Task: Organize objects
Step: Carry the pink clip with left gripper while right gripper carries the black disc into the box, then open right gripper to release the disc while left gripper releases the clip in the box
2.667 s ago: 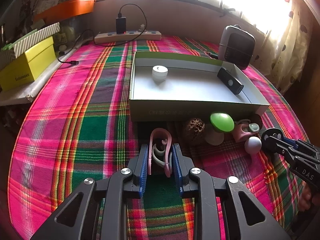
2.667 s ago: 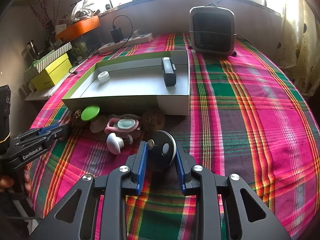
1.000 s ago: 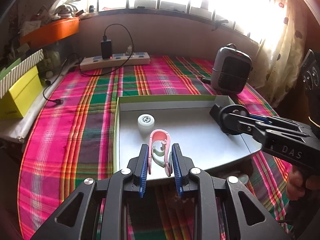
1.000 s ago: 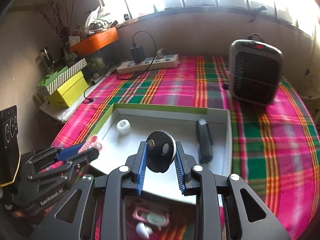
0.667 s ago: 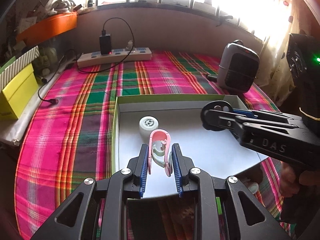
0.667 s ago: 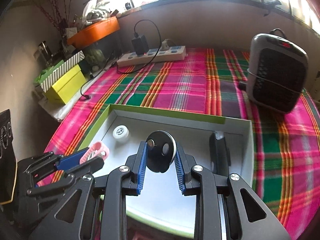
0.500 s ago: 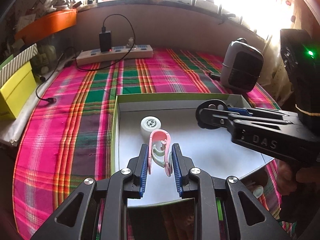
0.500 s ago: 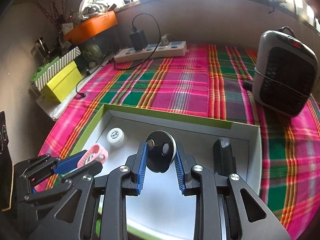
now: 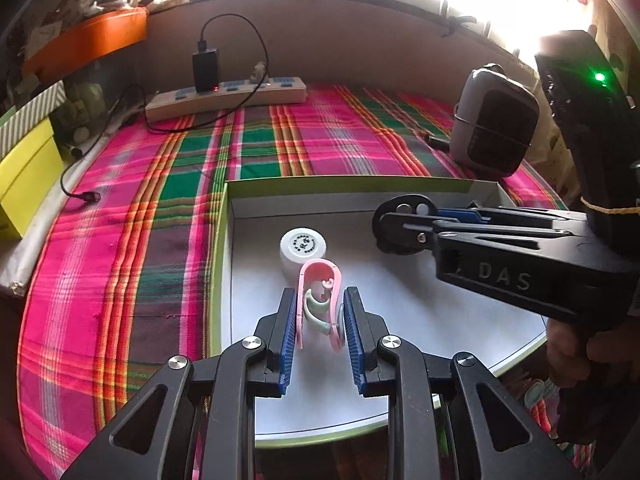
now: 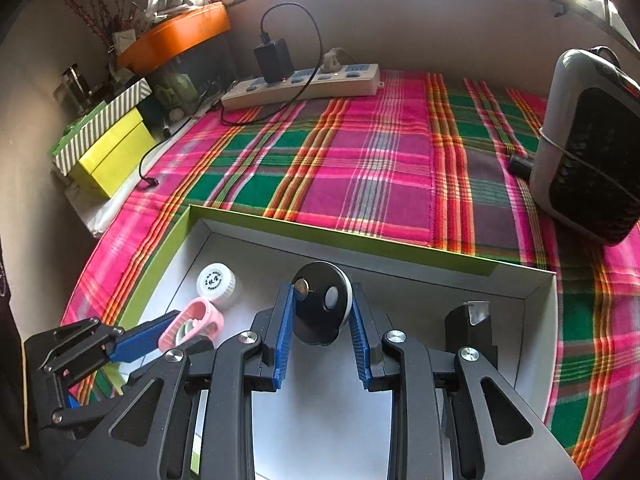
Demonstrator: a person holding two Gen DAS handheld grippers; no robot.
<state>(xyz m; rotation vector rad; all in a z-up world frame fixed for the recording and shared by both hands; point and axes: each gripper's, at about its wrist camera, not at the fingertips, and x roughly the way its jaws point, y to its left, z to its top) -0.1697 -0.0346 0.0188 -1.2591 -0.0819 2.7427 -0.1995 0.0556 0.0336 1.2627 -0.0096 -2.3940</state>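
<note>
My left gripper [image 9: 319, 305] is shut on a pink clip [image 9: 320, 300] with a pale green inner part, held above the white floor of the green-rimmed box [image 9: 344, 182]. Just beyond the clip stands a white round cap [image 9: 303, 245] inside the box. My right gripper [image 10: 321, 306] is shut on a black round disc [image 10: 320, 304] with two small buttons, also over the box [image 10: 340, 242]. In the right wrist view the left gripper [image 10: 176, 330] with the pink clip [image 10: 192, 325] shows at lower left, near the white cap [image 10: 218, 282]. A black remote [image 10: 470, 330] lies at the box's right side.
A plaid cloth [image 9: 160, 216] covers the table. A grey heater [image 10: 588, 152] stands at the right, a power strip with charger [image 10: 300, 84] at the back, yellow and striped boxes [image 10: 108, 144] at the left. A person's hand [image 9: 576, 344] holds the right gripper; small items lie below it.
Both grippers have moved forward and a little down over the box, keeping their grips. The right gripper with the disc has come further left across the left wrist view.
</note>
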